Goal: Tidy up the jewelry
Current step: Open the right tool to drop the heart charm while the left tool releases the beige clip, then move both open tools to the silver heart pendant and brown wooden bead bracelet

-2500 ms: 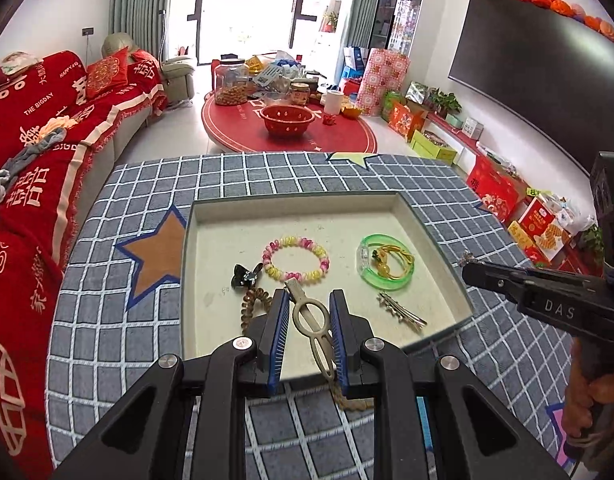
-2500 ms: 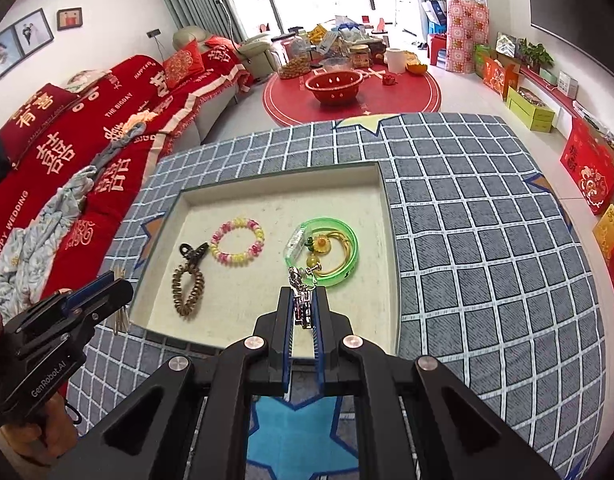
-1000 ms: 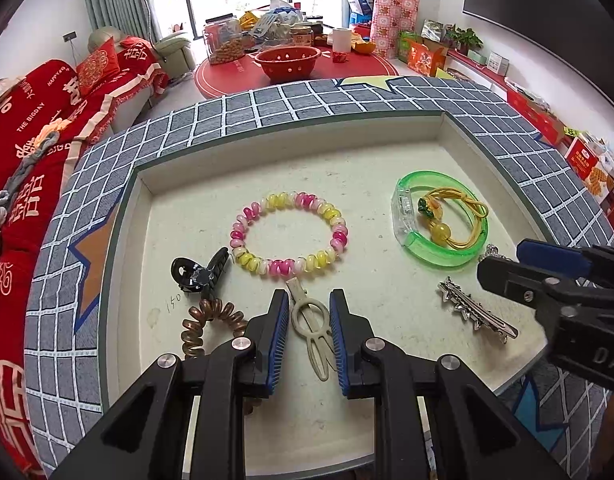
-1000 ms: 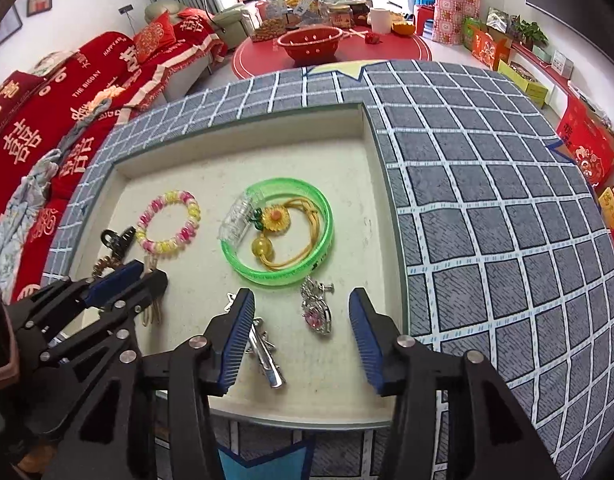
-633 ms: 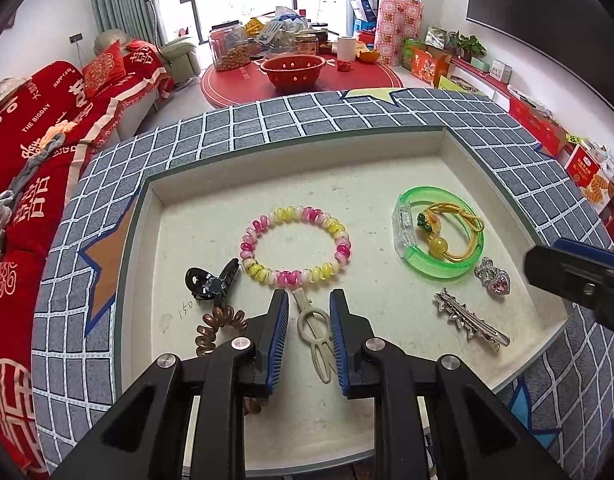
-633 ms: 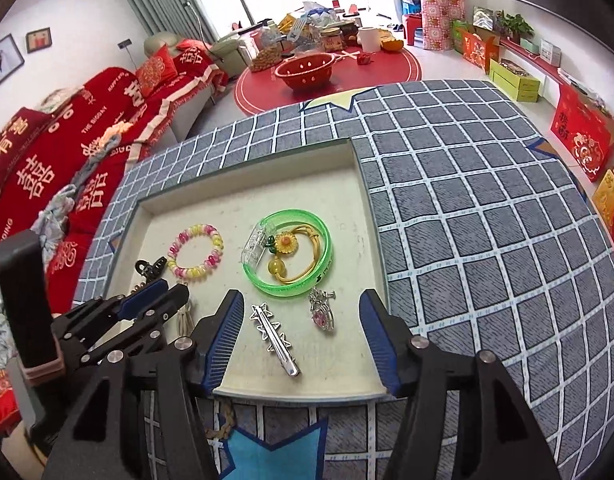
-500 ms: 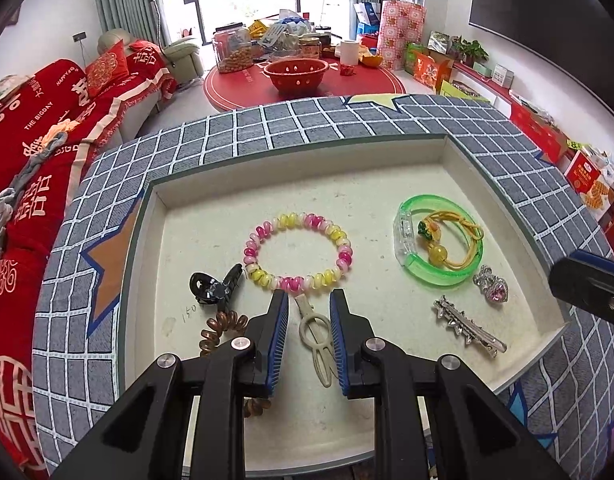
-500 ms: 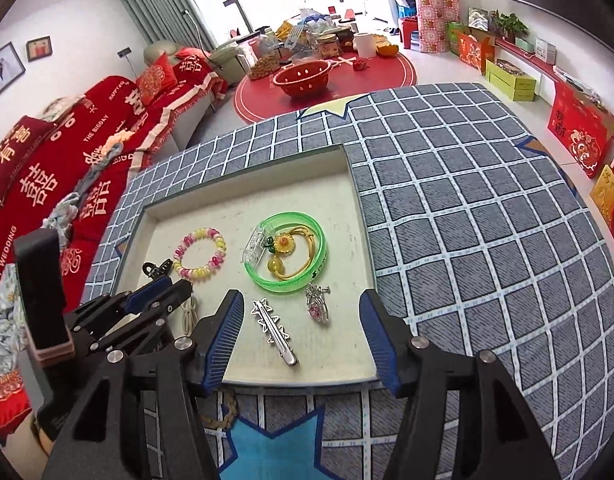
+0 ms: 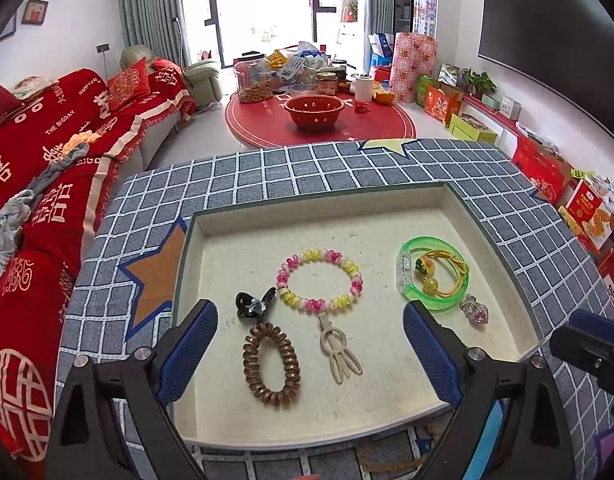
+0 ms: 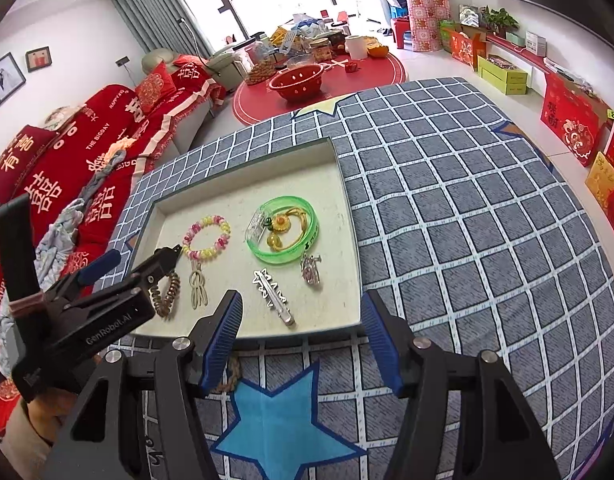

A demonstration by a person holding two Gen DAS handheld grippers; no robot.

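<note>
A cream tray [image 9: 323,200] [image 10: 243,168] holds a pink-yellow bead bracelet [image 9: 357,280] [image 10: 223,236], a green bangle [image 9: 463,272] [image 10: 307,240], a black claw clip [image 9: 251,304], a brown spiral hair tie [image 9: 253,368] [image 10: 171,292], a beige hair clip [image 9: 339,348] [image 10: 199,286], a silver barrette [image 10: 275,296] and a heart pendant [image 9: 473,312] [image 10: 311,270]. My left gripper [image 9: 311,344] [image 10: 141,258] hovers above the beige clip, jaws opening wide, touching nothing. My right gripper [image 10: 301,320] hangs over the tray's near edge, jaws opening and empty.
The tray sits on a grey checked tablecloth [image 10: 467,240] with star patches. A braided cord [image 10: 233,372] pokes out under the tray's front edge. A red sofa [image 9: 35,184] runs along the left. A low red round table [image 9: 319,120] with a bowl stands beyond.
The left jaws sprang wide and let go of the beige clip, which now lies on the tray. Both grippers rose and drew back. The right jaws widened further.
</note>
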